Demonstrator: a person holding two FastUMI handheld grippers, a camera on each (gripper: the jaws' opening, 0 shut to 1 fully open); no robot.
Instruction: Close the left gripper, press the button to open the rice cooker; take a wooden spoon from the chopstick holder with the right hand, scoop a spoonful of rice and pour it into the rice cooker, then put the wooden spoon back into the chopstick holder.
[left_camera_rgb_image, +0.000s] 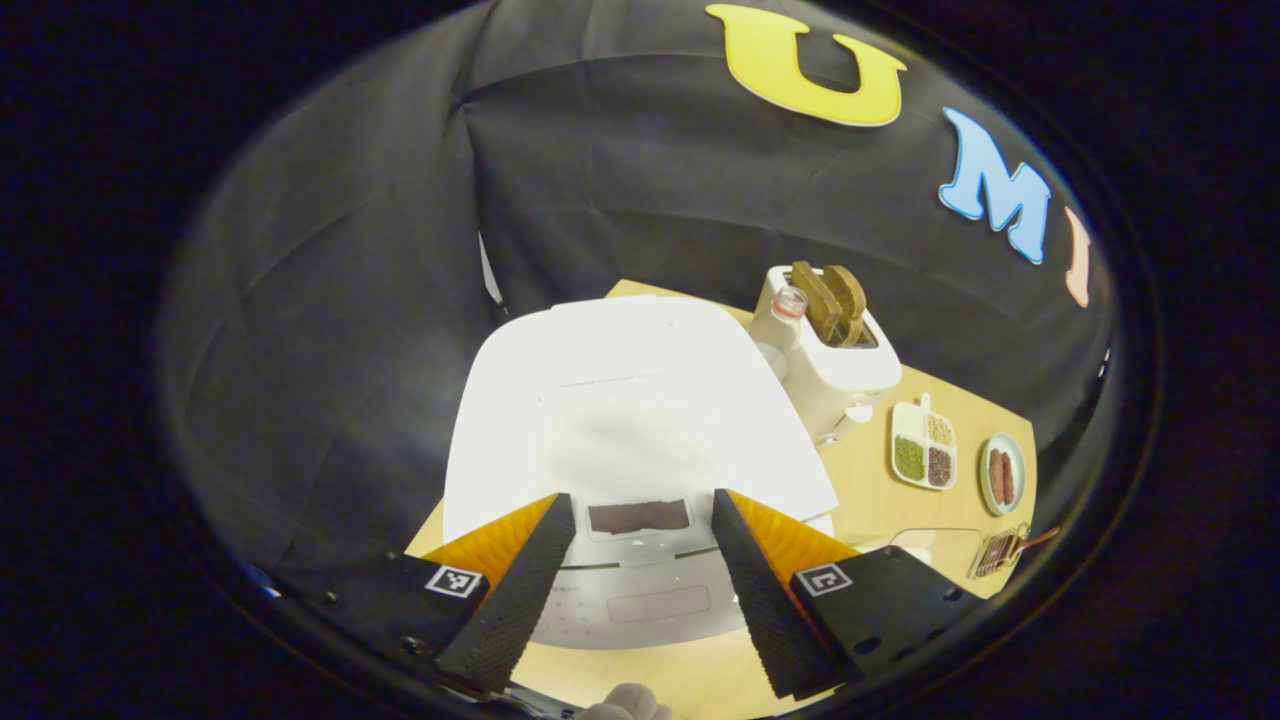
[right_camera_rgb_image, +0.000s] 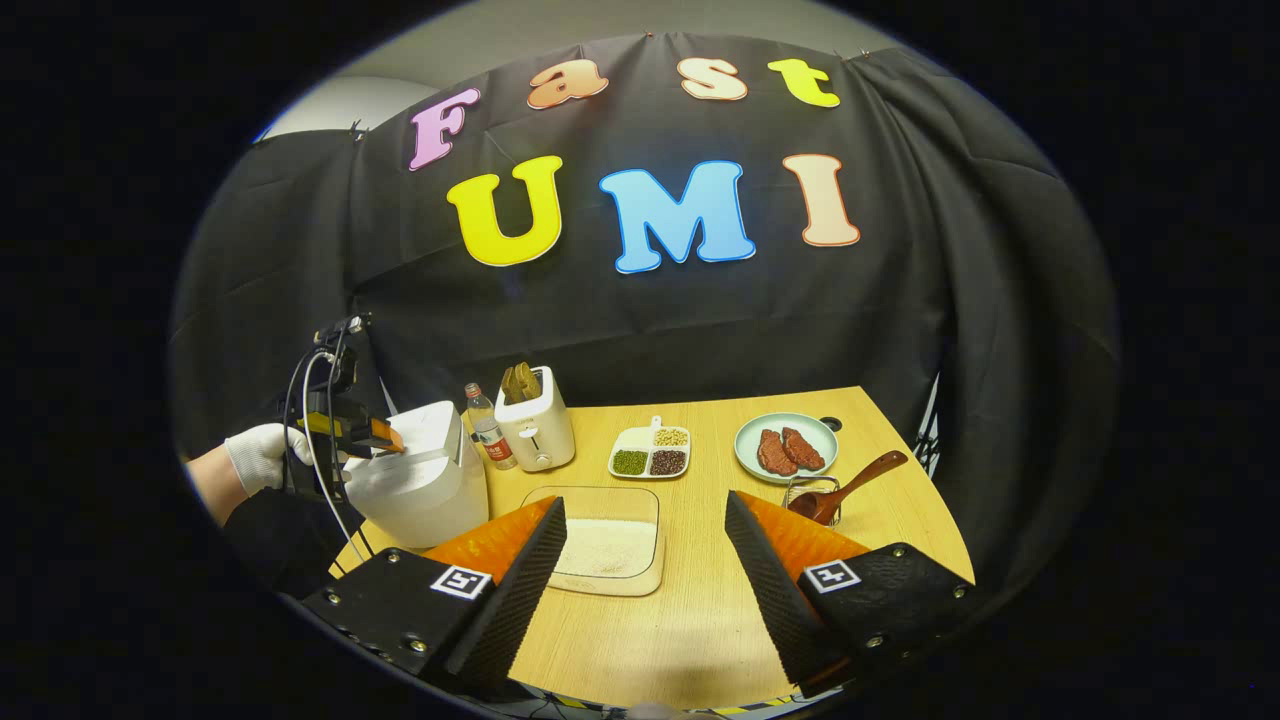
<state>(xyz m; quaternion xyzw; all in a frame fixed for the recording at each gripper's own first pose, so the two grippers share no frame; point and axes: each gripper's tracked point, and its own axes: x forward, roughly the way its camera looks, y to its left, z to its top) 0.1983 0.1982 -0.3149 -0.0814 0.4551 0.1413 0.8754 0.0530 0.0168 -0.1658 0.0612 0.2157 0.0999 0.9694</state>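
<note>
Parted, empty left tongs (left_camera_rgb_image: 640, 560) hover above the closed white rice cooker (left_camera_rgb_image: 620, 420); right tongs (right_camera_rgb_image: 645, 560), also wide and empty, face the wooden spoon (right_camera_rgb_image: 845, 490) untouched in its holder.

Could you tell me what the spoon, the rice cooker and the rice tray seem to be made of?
Spoon: wood, by its smooth reddish-brown look.
Rice cooker: likely plastic, a white, evenly smooth shell.
Rice tray: clear glass or plastic; the table shows through its rim.
</note>
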